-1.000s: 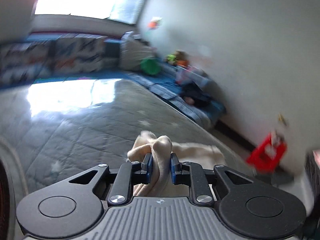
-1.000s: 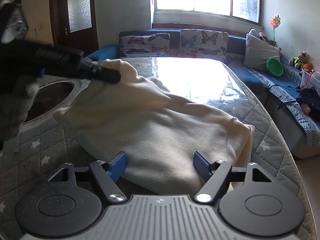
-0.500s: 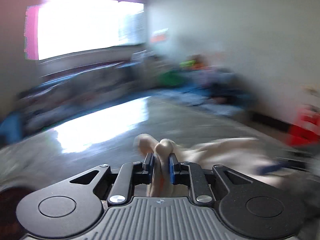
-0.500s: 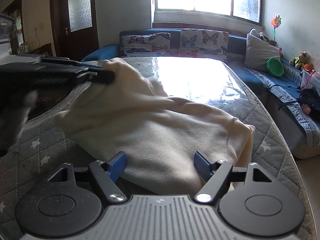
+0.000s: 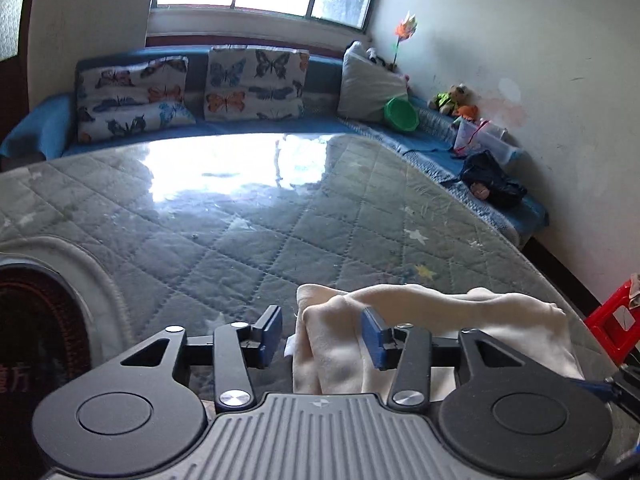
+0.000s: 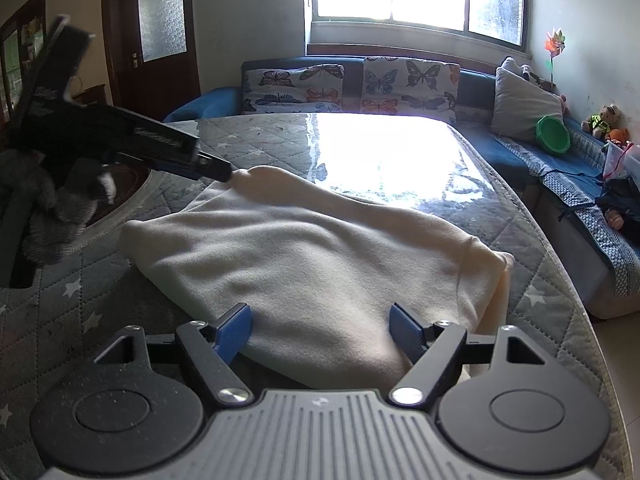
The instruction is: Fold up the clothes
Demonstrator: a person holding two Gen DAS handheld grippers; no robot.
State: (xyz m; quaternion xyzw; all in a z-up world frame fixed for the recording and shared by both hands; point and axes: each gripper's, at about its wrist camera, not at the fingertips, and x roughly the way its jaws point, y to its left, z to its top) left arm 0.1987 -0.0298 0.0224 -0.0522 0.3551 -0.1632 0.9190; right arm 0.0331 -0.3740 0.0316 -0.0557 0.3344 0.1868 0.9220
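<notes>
on the quilted grey bed cover, the cream garment lies spread at centre, one folded edge at 3 o'clock. the left tool has its blue pads parted, a bunched corner of the garment loose between them; a second ago those pads were pinched tight on that bunch. in the right wrist view, the left tool meets the cloth's far tip at 10 o'clock. the right tool stays wide open, gripping nothing, over the near hem. a green bowl sits tilted on the blue bench at 2 o'clock; contents cannot be told.
</notes>
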